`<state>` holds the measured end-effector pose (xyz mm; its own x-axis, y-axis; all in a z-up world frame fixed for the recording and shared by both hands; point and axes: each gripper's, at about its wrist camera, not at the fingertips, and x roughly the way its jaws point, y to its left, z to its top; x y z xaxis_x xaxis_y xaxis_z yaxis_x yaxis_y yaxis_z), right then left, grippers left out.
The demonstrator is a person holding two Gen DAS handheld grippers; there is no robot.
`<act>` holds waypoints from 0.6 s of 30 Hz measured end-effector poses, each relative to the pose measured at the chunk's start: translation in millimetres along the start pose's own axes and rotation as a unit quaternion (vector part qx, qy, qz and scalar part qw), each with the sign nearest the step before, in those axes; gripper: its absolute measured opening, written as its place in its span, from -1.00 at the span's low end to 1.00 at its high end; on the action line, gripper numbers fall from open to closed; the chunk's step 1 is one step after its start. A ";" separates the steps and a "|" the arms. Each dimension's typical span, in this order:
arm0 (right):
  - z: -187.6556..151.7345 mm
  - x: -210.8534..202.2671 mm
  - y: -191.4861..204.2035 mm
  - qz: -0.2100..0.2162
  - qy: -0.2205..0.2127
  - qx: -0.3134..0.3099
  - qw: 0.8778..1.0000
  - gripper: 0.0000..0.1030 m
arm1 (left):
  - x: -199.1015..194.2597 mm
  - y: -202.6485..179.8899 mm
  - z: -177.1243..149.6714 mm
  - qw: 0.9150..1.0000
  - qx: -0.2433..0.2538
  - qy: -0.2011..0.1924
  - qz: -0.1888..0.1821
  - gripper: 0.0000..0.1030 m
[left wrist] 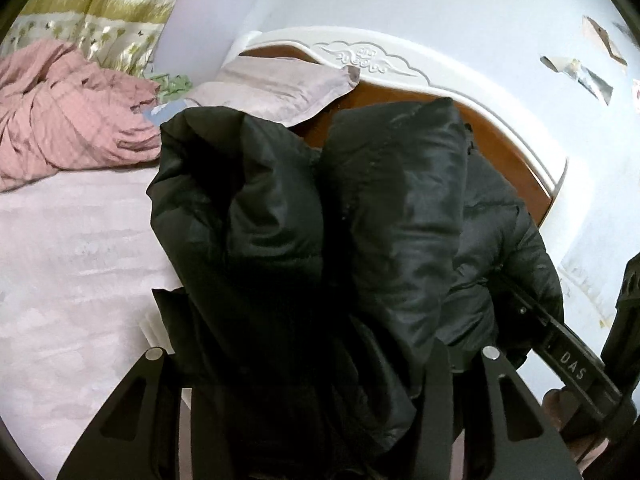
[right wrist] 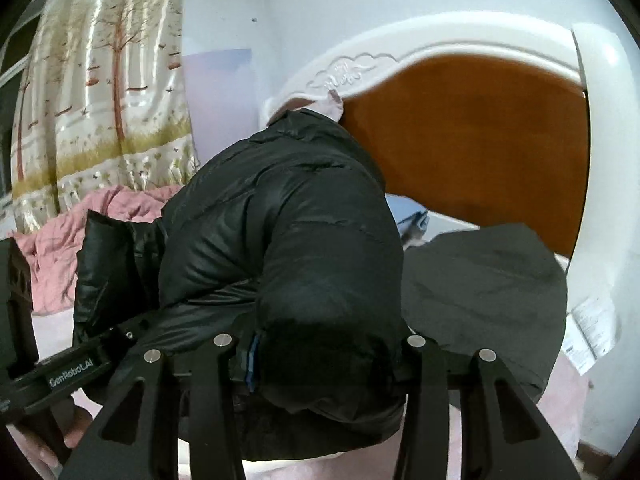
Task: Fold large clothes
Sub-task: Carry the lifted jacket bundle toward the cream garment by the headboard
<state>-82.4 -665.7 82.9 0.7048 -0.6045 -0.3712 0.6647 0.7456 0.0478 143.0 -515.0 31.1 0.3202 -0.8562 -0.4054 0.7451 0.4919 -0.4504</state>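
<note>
A black puffer jacket (left wrist: 360,208) bulges up in thick folds right in front of my left gripper (left wrist: 322,354), whose jaws are shut on a bunched part of it. The right wrist view shows the same jacket (right wrist: 288,220) humped over the bed, with my right gripper (right wrist: 320,344) shut on a fat roll of it that has a blue tab at the edge. The two grippers hold the jacket close side by side: a finger of the right one (left wrist: 568,356) reaches into the fabric at the lower right, and the left one's body (right wrist: 72,372) shows at the lower left.
Below lies a bed with a pale pink sheet (left wrist: 72,260). A crumpled pink quilt (left wrist: 68,120) and a pillow (left wrist: 276,88) sit at the far left. A white-and-brown headboard (right wrist: 480,140) rises behind. A dark grey garment (right wrist: 480,280) lies at the right, and a patterned curtain (right wrist: 100,100) hangs at the left.
</note>
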 end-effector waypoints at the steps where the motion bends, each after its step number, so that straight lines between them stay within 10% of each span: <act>1: -2.9 1.8 1.1 -0.004 -0.001 -0.001 1.000 -0.05 | -0.6 -2.3 -5.5 1.000 0.000 0.000 0.007 0.01; 7: -6.3 -4.6 8.8 -0.030 0.006 0.035 0.999 0.27 | -21.3 -11.6 -14.1 0.993 0.030 -0.021 0.111 0.96; 11: -3.0 -29.8 29.1 -0.100 -0.056 -0.011 0.993 0.97 | -54.6 -14.1 -13.1 0.989 0.051 -0.036 0.133 0.99; 18: 2.1 -103.2 60.2 -0.065 -0.090 -0.037 0.993 1.00 | -149.6 -38.5 -9.5 0.968 0.121 -0.098 0.195 0.99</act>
<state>-114.6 -559.0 126.0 0.6508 -0.7331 -0.1976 0.7384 0.6717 -0.0599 60.8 -404.3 101.5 0.6931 -0.6373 -0.3368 0.6522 0.7534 -0.0835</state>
